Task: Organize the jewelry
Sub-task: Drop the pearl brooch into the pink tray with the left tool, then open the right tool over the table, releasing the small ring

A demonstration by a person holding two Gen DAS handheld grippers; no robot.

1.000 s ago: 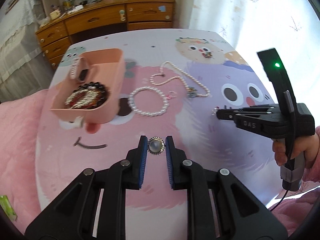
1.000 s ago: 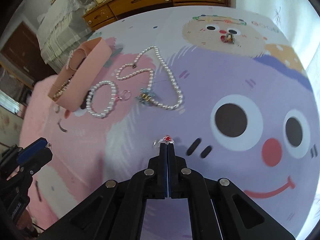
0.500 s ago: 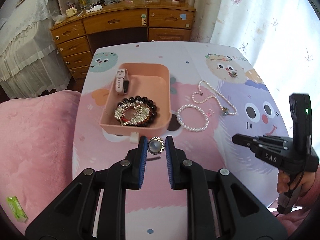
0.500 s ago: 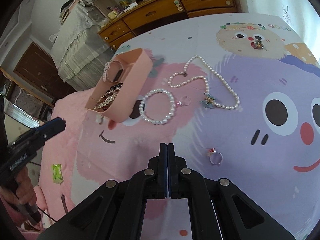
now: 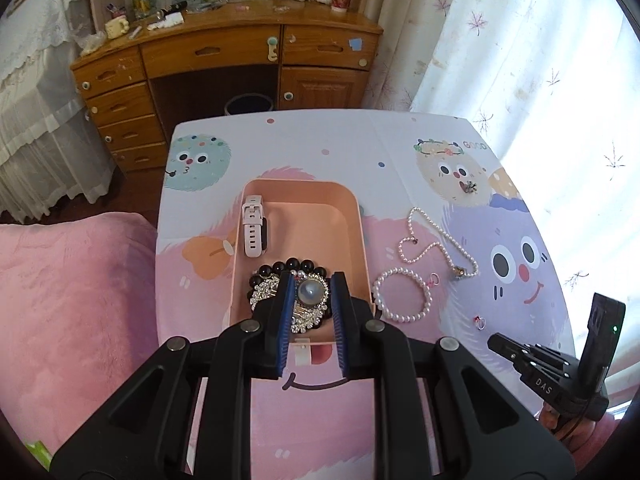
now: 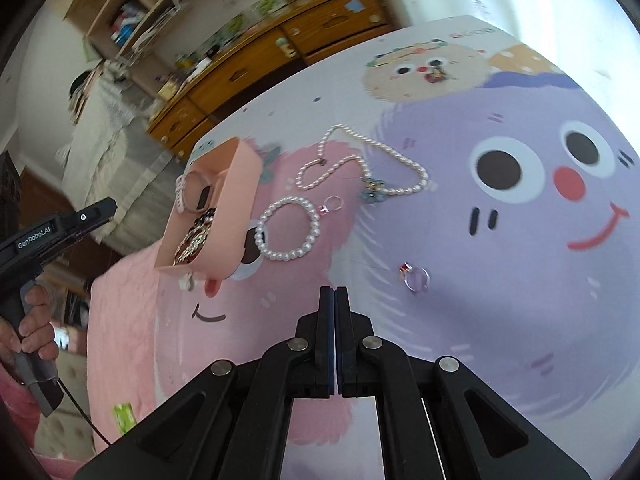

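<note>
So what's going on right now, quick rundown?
Left gripper shut on brooch, over the pink tray. Right gripper shut, empty. Pearl bracelet, necklace, ring lie on the table. Nothing in the way.

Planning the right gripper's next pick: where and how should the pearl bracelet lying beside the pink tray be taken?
The pearl bracelet lies flat as an open loop. Probably best to come straight down and pinch one arc, one finger inside and one outside, on the side away from the pink tray, clear of the small ring.
</note>
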